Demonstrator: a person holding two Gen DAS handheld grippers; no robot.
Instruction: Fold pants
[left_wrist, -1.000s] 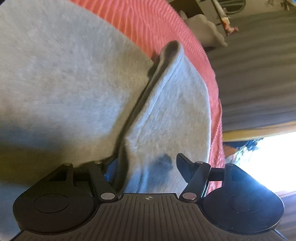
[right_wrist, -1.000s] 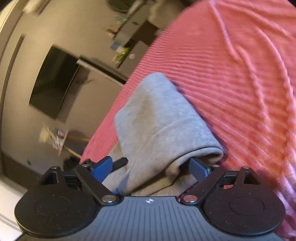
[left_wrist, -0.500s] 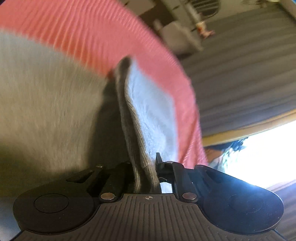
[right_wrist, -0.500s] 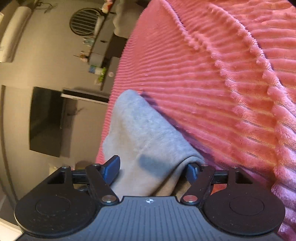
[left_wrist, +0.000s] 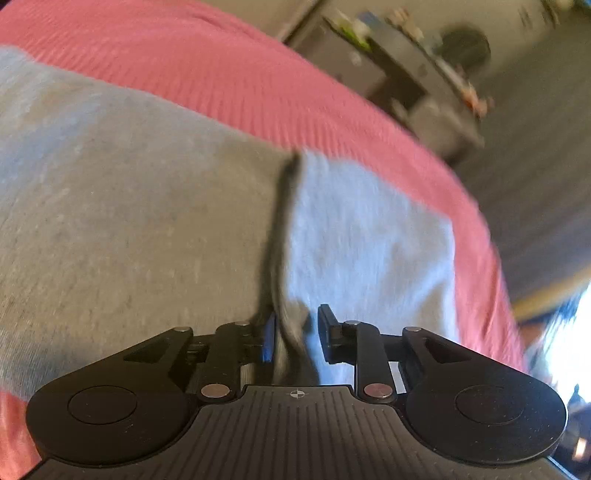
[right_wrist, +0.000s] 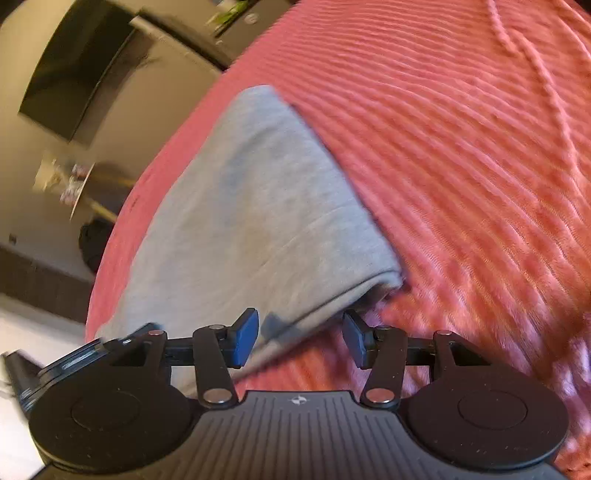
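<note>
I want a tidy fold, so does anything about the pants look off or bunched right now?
One thing: in the left wrist view a raised ridge of the gray pants stands up in a dark crease that runs between the left gripper fingers. Elsewhere they lie flat on the pink blanket; no damage shows.

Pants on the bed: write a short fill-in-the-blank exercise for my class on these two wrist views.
1. The pants are ____ in colour.
2. They lie on a ribbed ____ bedspread.
3. A raised fold of fabric stands between the pads of the ____ gripper.
4. The pants' hem lies just ahead of the ____ gripper.

Missing words: grey; pink; left; right
</note>
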